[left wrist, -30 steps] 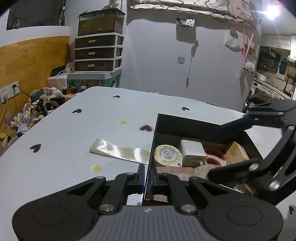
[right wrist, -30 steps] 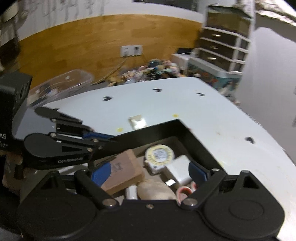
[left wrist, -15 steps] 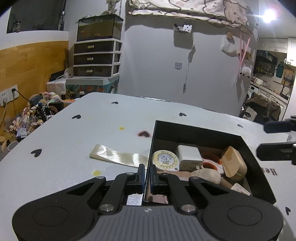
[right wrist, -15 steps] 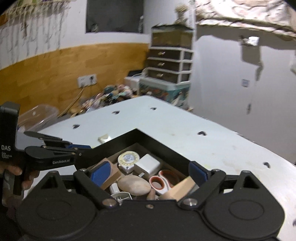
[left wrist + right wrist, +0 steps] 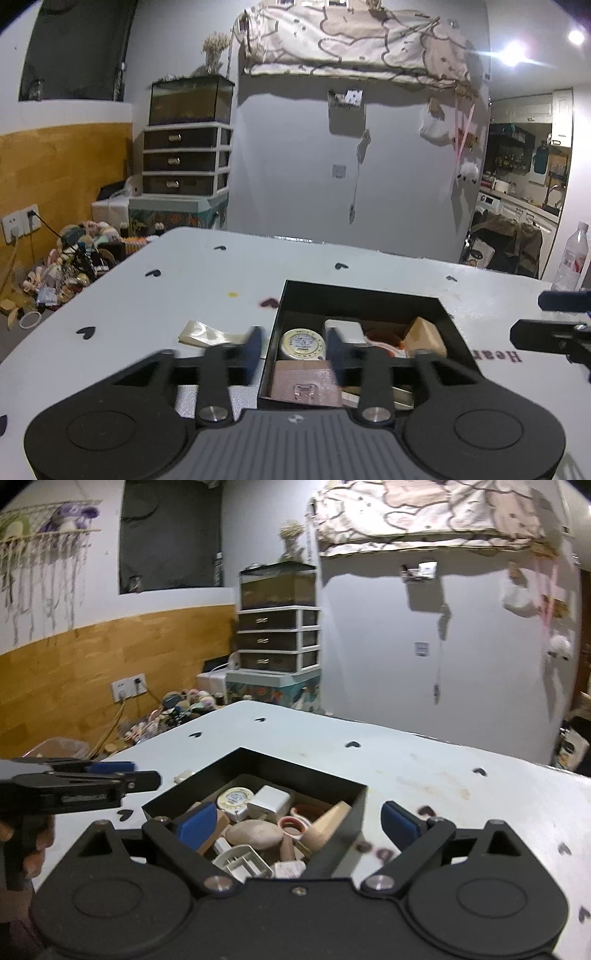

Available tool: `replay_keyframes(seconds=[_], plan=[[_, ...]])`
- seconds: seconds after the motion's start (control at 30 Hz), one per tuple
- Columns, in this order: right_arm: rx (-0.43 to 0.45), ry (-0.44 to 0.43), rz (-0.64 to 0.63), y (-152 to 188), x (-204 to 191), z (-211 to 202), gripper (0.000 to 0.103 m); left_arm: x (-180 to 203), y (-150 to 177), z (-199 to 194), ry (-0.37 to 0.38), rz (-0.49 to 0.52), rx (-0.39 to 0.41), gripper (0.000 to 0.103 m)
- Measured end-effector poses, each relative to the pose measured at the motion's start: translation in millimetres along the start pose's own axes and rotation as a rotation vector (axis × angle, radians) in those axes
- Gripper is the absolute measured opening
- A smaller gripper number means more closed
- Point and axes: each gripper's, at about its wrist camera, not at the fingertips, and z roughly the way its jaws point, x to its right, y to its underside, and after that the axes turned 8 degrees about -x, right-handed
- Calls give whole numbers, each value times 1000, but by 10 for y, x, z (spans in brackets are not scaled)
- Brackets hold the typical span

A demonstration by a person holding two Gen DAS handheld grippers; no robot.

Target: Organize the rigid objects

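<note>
I count one black box (image 5: 360, 301) on the white table (image 5: 207, 284), well filled: one round tape measure (image 5: 302, 344), one white charger (image 5: 343, 329), one red-and-white ring (image 5: 293, 824), one pale oval stone (image 5: 253, 833) and one wooden block (image 5: 424, 335). One strip of clear tape (image 5: 207, 335) lies just left of the box. My left gripper (image 5: 293, 345) is opening, astride the box's near-left wall without pressing it. My right gripper (image 5: 295, 821) is spreading wider above the box, holding nothing.
</note>
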Motion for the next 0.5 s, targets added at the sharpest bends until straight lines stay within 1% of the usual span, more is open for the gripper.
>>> replay_keyframes(seconds=[0.07,0.1,0.27,0.3,0.37,0.5], plan=[[9,18,18,68,27,-72,97,45,36,-100,-1,-3,13,60],[13,27,26,102,37,-104,97,64,53,-147,2,-6,19,62],[36,80,58,278,58,-283,98,167,173,-396,2,-11,57,87],[42,93,61,318,54,-320,98,191,202,-446,4,-11,65,89],[50,112,68,396,39,-389,99,228,256,-527,6,-13,72,98],[61,140,80,542,19,-527,100,310,379,-668,6,-9,82,101]])
